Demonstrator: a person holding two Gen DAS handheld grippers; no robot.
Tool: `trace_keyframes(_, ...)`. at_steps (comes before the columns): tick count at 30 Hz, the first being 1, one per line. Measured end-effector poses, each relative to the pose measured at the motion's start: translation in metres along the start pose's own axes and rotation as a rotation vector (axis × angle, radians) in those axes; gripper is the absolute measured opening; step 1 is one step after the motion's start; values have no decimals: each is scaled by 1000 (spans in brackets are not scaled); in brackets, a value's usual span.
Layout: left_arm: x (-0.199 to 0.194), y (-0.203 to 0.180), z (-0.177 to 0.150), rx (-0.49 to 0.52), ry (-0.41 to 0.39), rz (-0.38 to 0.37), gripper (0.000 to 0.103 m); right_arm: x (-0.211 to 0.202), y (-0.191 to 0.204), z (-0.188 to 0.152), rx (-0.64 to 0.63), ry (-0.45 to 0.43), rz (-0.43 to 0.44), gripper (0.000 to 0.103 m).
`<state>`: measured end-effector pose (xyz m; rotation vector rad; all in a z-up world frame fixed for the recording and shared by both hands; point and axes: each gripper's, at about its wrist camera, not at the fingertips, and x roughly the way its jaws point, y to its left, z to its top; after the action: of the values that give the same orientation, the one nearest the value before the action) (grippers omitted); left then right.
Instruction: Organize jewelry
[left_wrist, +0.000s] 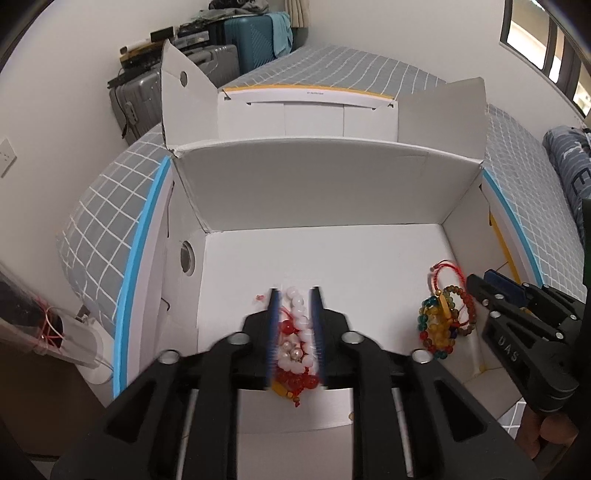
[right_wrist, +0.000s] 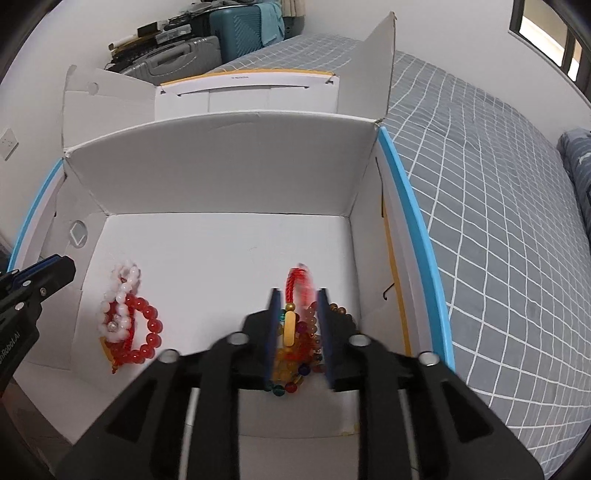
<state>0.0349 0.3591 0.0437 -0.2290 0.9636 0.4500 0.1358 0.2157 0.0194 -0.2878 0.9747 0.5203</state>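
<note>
The left claw (left_wrist: 294, 295) is held partly open, its blue pads astride the white and red bead bracelets (left_wrist: 295, 343) on the floor of the white box (left_wrist: 332, 258); whether they are touched cannot be told. The right claw (right_wrist: 297, 297) is likewise set narrowly open around the multicoloured bracelet pile (right_wrist: 295, 343) near the box's right wall. For a clean grip, a single strand is probably best centred between the pads before closing, so neighbouring loops are not dragged. The box is set on a grey checked bed (right_wrist: 498, 221).
</note>
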Motion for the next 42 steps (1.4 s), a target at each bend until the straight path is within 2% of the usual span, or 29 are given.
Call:
trace_keyframes(3, -10, 0, -3, -4, -26, 2, 38, -9, 1, 0, -4, -27, 4, 45)
trace_keyframes(4, -13, 1, -4, -6, -32, 2, 46, -15, 1, -1, -3, -46, 1, 48)
trace_keyframes(5, -18, 2, -7, -7, -51, 1, 53, -22, 1, -2, -3, -68, -16, 59)
trace_keyframes(6, -23, 3, -9, -9, -66, 2, 55, -27, 1, -3, -3, -88, -25, 70)
trace_keyframes(7, -28, 4, -12, -11, -82, 6, 57, -36, 0, -7, -5, -121, -31, 75)
trace_keyframes(13, -60, 7, -30, -26, -173, 27, 79, -72, -12, -26, 32, -218, -59, 93)
trace_keyframes(17, -79, 5, -44, -30, -218, 13, 92, -95, -17, -42, 57, -270, -79, 95)
trace_keyframes(21, -95, 3, -61, -40, -258, 19, 97, -112, -19, -63, 64, -283, -77, 95)
trace_keyframes(24, -102, 3, -73, -37, -268, 21, 97, -123, -17, -75, 56, -298, -91, 96)
trace_keyframes(31, -108, 4, -98, -29, -256, 39, 97, -145, -17, -105, 63, -330, -63, 95)
trace_keyframes(42, -116, 0, -121, -9, -269, 34, 97, -146, -19, -127, 63, -309, -26, 95)
